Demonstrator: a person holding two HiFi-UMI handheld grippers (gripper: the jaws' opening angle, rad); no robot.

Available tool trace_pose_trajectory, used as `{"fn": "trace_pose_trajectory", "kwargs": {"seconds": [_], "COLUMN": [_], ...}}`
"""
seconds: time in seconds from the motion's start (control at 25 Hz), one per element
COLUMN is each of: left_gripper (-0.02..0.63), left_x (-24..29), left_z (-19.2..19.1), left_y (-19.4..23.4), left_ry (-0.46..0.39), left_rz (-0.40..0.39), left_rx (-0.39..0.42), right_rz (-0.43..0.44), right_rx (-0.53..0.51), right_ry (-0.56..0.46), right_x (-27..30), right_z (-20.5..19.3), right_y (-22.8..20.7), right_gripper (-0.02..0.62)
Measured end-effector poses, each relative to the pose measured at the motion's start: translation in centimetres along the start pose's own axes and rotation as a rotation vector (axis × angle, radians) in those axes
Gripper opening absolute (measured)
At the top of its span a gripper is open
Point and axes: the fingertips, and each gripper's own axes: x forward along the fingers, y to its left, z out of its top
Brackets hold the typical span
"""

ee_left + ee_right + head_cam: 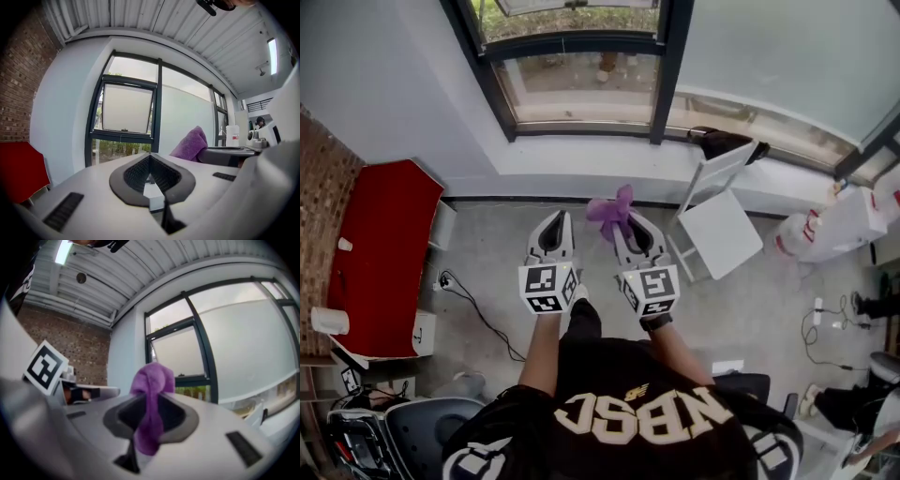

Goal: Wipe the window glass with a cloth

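Note:
A purple cloth point(611, 212) point(149, 399) is pinched in my right gripper point(623, 223) point(148, 404), which is shut on it; a bunch sticks out past the tips. In the left gripper view the cloth point(191, 144) shows off to the right. My left gripper point(555, 225) point(151, 169) is shut with nothing in it. Both point at the window point(581, 84) point(126, 108) point(180, 357), a dark-framed pane tilted open, a floor strip away. A large frosted pane point(787, 56) point(243, 348) lies to its right.
A white chair point(717, 220) stands right of the grippers, by the sill. A red table point(380, 253) with paper cups point(330, 321) is at the left beside a brick wall point(317, 187). Cables point(478, 309) lie on the floor. White containers point(825, 230) sit at right.

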Motion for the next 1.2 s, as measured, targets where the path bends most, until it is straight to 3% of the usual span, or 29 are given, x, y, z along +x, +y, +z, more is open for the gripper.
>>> {"fn": "trace_pose_trajectory", "kwargs": {"seconds": [0.24,0.4,0.6,0.76,0.92,1.04,1.2], "left_gripper": [0.023,0.023,0.025,0.023,0.023,0.023,0.023], "left_x": [7.7,10.8,15.0,16.7,19.9,23.7,30.1], "left_z": [3.1,4.3,1.3,0.9,0.8,0.0,1.3], "left_y": [6.8,12.0,18.5,21.0,25.0,28.9,33.3], "left_ry": [-0.061,-0.077,-0.025,-0.011,-0.002,0.025,0.022], "left_rz": [-0.013,-0.018,0.008,0.000,0.034,0.075,0.077], "left_rx": [-0.009,-0.017,-0.102,-0.081,-0.089,-0.110,-0.070], "right_rz": [-0.003,-0.008,0.055,0.060,0.053,0.045,0.067], "right_rx": [-0.053,-0.025,0.041,0.053,0.084,0.136,0.180], "right_ry": [-0.034,-0.032,-0.015,0.059,0.069,0.080,0.077], "right_x": [10.2,16.8,23.7,27.6,33.7,39.6,47.9], "right_z": [2.4,2.5,1.4,-0.7,-1.7,-3.0,-3.7], "right_y": [-0.9,-0.2,2.5,2.4,0.8,-0.6,-2.5], "right_gripper": [0.089,0.089,0.089,0.089,0.089,0.089,0.089]}}
